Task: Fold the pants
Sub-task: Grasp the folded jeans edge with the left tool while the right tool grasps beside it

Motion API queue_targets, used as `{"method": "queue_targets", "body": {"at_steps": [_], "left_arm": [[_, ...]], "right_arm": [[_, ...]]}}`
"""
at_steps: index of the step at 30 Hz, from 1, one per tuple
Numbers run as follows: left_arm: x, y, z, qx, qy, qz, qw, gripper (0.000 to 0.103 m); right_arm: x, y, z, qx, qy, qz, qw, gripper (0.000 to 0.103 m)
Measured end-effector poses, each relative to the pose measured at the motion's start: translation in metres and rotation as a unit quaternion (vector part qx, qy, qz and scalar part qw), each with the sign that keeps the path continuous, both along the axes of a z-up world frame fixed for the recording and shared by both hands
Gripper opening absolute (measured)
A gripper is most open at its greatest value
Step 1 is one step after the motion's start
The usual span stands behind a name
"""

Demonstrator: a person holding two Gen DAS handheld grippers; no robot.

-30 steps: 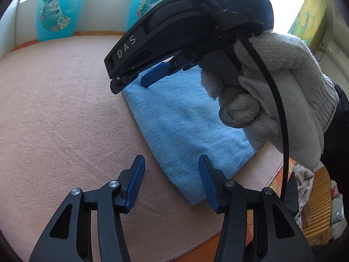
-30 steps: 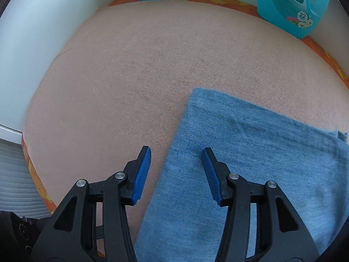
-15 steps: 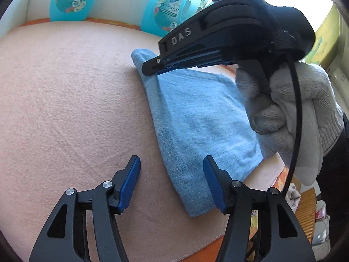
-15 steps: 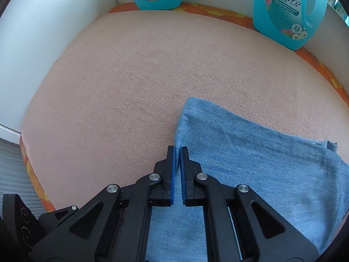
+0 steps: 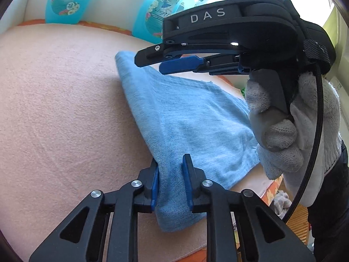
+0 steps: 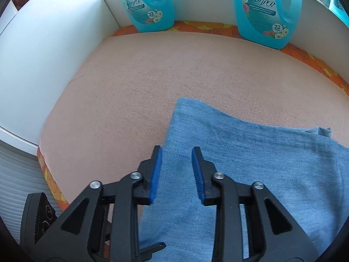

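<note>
Since half a second ago the right gripper (image 6: 176, 172) has parted again, jaws partly open over the pants (image 6: 250, 166) — while the left gripper (image 5: 169, 182) has narrowed onto their folded edge, near the pink blanket's (image 5: 61, 109) front edge. Two blue liquid-filled detergent jugs (image 6: 267, 11) stand along the back edge.

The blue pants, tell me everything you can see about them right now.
The pants are light blue, denim-looking fabric, folded into a flat, roughly rectangular stack on the pink fleece cover. A small corner pokes out at the far right edge. The left claw straddles the near folded edge, pads against the cloth; the right claw is open over the far corner.
</note>
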State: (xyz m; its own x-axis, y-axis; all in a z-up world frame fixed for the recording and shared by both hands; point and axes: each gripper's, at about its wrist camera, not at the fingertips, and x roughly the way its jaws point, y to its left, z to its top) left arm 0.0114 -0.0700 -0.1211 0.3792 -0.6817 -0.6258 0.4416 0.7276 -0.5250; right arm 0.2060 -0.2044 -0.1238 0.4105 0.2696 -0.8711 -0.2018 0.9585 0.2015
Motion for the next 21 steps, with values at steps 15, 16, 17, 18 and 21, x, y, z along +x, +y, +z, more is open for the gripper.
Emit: {"method": "queue_targets", "body": {"at_steps": [15, 16, 17, 18, 21], "left_arm": [[-0.005, -0.02, 0.01, 0.002, -0.026, -0.005, 0.9996, 0.015], [-0.004, -0.022, 0.009, -0.001, -0.023, -0.005, 0.9997, 0.015], [-0.005, -0.022, 0.007, 0.001, -0.023, -0.005, 0.9997, 0.016], [-0.004, -0.021, 0.005, 0.007, -0.022, -0.002, 0.9997, 0.025], [0.0, -0.017, -0.002, -0.001, -0.007, 0.007, 1.0, 0.039]], "right_arm": [[0.003, 0.011, -0.024, -0.059, 0.055, 0.001, 0.997, 0.011], [0.001, 0.007, -0.02, -0.052, 0.048, -0.003, 0.997, 0.01], [-0.001, 0.004, -0.016, -0.044, 0.043, -0.007, 0.998, 0.009], [-0.003, 0.0, -0.014, -0.037, 0.04, -0.012, 0.998, 0.009], [-0.008, -0.01, -0.006, -0.014, 0.03, -0.029, 0.999, 0.009]]}}
